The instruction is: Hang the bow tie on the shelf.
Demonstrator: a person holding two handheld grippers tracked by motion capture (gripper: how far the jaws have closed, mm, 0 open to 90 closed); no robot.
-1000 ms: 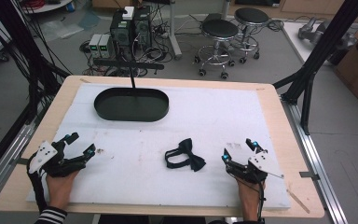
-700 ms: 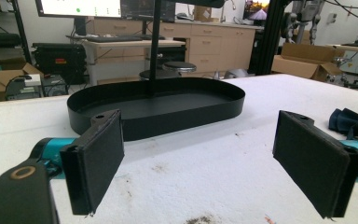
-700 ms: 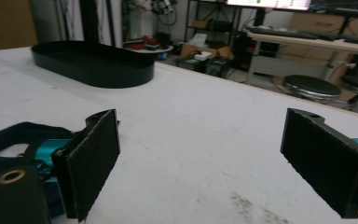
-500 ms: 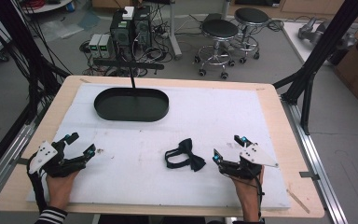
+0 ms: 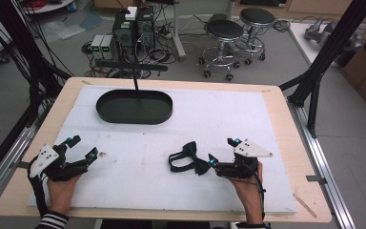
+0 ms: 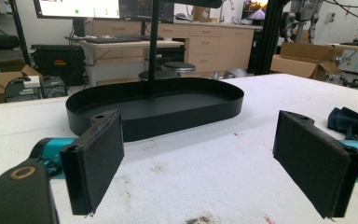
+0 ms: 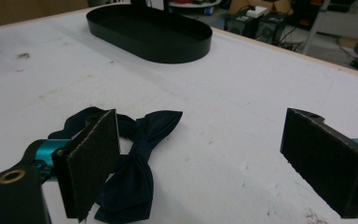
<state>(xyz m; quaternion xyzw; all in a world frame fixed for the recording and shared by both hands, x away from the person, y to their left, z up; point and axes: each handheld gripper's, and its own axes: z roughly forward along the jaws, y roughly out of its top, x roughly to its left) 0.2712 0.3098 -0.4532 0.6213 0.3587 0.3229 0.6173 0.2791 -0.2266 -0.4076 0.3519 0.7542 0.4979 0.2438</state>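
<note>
A dark navy bow tie point(image 5: 188, 158) with its strap lies flat on the white board, right of the middle and near the front. My right gripper point(image 5: 220, 150) is just to its right, open and pointing left, with one fingertip almost at the bow. In the right gripper view the bow tie point(image 7: 140, 158) lies beside and partly behind the left jaw, and nothing sits between the jaws of the right gripper point(image 7: 209, 163). My left gripper point(image 5: 82, 146) rests open at the front left. The left gripper point(image 6: 209, 163) faces the black oval tray point(image 6: 154, 109).
The black oval tray point(image 5: 133, 107) stands at the back left of the board, with a thin black pole point(image 5: 134, 78) rising at its far rim. The wooden table edge point(image 5: 286, 119) borders the white board. Stools point(image 5: 225, 36) and computer boxes stand on the floor behind.
My right gripper has slid left toward the bow tie and turned to point at it. The left gripper and the bow tie have stayed in place.
</note>
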